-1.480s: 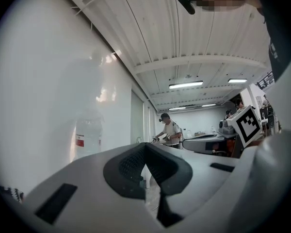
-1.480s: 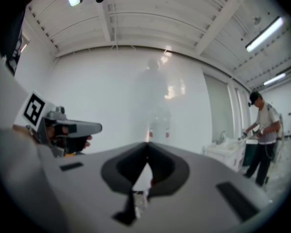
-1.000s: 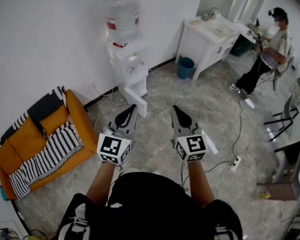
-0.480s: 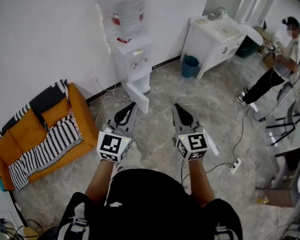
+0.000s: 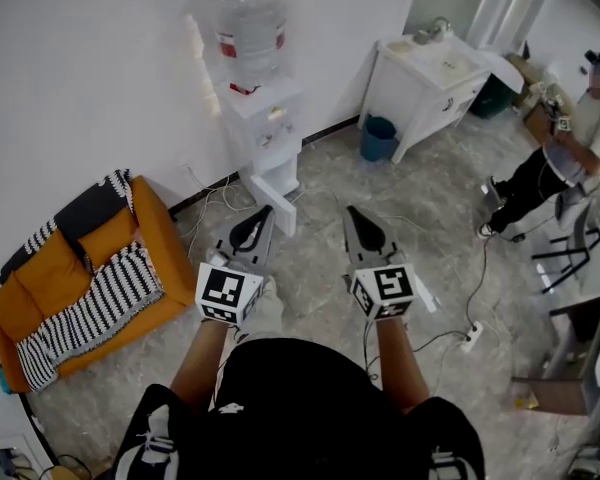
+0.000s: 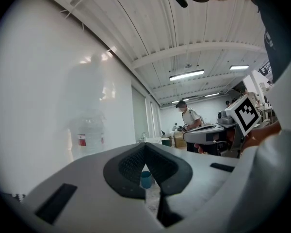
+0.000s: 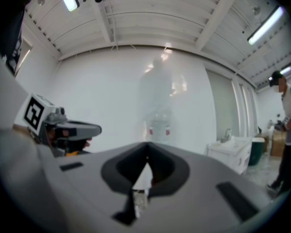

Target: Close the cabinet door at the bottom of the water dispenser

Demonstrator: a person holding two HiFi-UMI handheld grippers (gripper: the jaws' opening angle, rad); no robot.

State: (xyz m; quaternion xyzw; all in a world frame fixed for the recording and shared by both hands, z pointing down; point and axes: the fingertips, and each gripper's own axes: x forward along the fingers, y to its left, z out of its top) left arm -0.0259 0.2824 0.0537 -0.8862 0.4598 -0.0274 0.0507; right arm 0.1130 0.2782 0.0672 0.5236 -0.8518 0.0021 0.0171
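Head view: cabinet door [image 5: 284,211] hangs open at the foot of the white water dispenser [image 5: 267,133], swung out over the floor [image 5: 310,268]. The dispenser stands against the wall with a clear bottle [image 5: 248,26] on top. Left claw [image 5: 267,212] and right claw [image 5: 349,211] are held side by side and aimed at the dispenser, neither touching the door.

Left gripper view: left claw [image 6: 144,147] pressed together at the tip, nothing pinched. Right gripper view: right claw [image 7: 146,157] likewise pressed together and empty, dispenser blurred dead ahead.

Around it: orange sofa [image 5: 45,268] with striped blanket [image 5: 95,303] to the left, blue bin [image 5: 377,136] and white sink cabinet [image 5: 420,83] to the right, a person [image 5: 555,163] at far right, and a power strip [image 5: 470,334] on the floor.
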